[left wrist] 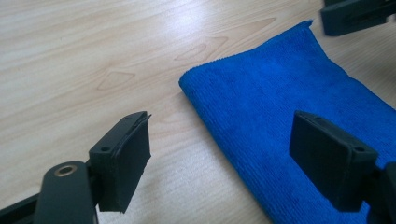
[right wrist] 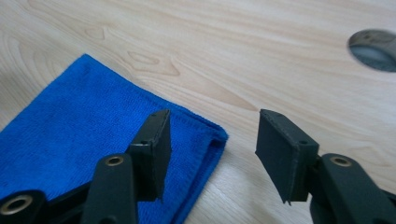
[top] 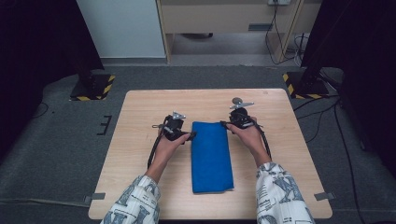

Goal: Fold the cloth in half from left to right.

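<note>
On a pale wooden counter (top: 140,121) above grey carpet, one folded blue cloth (top: 211,156) lies between two tongs, left (left wrist: 219,158) and right (right wrist: 210,154), both gaping at its far corners, gripping nothing.

The left gripper (left wrist: 219,158) has its two black jaws standing wide apart, rising from the bottom edge with nothing pressed between them. One jaw hangs over bare wood; the other hangs over the folded blue cloth (left wrist: 280,107), whose long folded edge runs between the two jaws. The cloth lies flat on the light wooden table (left wrist: 93,51), stretching from the lower right up toward the top, where its far corner ends near a black jaw of the right gripper (left wrist: 355,16) at the upper right corner.
</note>
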Demonstrator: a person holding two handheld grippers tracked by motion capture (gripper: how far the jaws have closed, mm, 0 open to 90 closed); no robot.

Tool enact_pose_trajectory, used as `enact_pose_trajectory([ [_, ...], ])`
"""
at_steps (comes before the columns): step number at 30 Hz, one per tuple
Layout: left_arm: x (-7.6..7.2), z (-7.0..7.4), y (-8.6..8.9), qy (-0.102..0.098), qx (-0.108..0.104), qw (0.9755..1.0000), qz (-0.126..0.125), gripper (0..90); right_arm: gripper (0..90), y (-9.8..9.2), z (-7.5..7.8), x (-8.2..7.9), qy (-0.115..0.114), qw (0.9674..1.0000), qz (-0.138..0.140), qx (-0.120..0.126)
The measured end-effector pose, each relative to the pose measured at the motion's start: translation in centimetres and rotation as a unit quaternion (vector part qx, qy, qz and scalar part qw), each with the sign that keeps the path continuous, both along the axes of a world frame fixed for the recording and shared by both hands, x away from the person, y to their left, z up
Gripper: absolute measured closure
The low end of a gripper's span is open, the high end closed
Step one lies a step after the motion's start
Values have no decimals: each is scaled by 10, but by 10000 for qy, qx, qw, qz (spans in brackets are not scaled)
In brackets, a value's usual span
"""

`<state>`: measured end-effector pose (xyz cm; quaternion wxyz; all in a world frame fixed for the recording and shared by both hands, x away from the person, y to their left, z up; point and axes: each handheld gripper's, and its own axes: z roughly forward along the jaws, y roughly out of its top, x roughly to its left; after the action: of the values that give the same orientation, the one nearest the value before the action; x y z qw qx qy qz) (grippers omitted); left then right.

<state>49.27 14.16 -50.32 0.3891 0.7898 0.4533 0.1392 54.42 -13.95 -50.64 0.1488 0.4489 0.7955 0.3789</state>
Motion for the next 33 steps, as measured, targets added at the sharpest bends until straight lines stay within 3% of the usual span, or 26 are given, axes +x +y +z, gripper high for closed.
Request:
enact_pose_trajectory([
  [10,-4,-9,17,25,49,10000,56,216,401,14,-23,11,231,9996,27,-138],
  [12,-5,-8,20,10,54,10000,55,222,439,16,-24,11,147,9997,45,-205],
  [18,-6,-5,24,-48,-28,9999,91,250,757,17,-23,7,158,9995,189,-206],
  [21,-3,-6,19,-29,-214,9997,79,287,786,17,-24,5,136,9996,186,-154],
  [27,7,-11,4,-10,-79,9999,65,313,815,17,-25,0,99,9999,96,-94],
  [33,18,-14,-6,-215,61,9995,232,361,823,17,-25,-5,54,9999,59,-104],
])
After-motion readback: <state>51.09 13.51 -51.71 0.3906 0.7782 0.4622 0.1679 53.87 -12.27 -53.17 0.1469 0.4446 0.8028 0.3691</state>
